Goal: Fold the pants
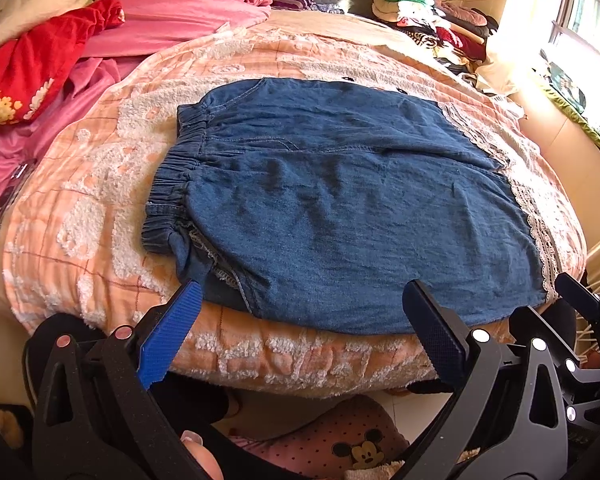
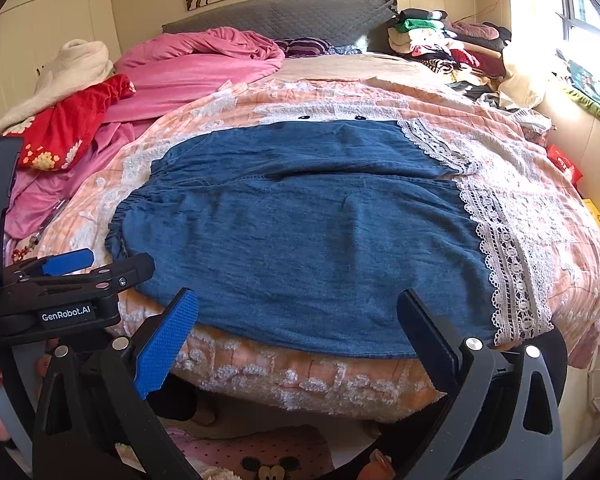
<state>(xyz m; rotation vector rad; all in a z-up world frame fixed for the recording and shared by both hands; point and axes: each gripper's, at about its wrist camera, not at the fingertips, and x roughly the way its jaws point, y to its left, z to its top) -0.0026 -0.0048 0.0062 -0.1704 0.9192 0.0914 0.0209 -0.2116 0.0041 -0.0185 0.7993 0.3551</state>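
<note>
Blue denim pants with an elastic waistband at the left and white lace hems at the right lie flat on the peach bedspread, one leg laid over the other. They also show in the right wrist view, lace hem. My left gripper is open and empty at the near edge of the pants, just above the bed's front edge. My right gripper is open and empty at the same near edge, further right. The left gripper also shows at the left in the right wrist view.
A peach and white bedspread covers the bed. Pink and red bedding is heaped at the back left. A pile of folded clothes sits at the back right by the window. A Mickey Mouse cloth lies below the bed edge.
</note>
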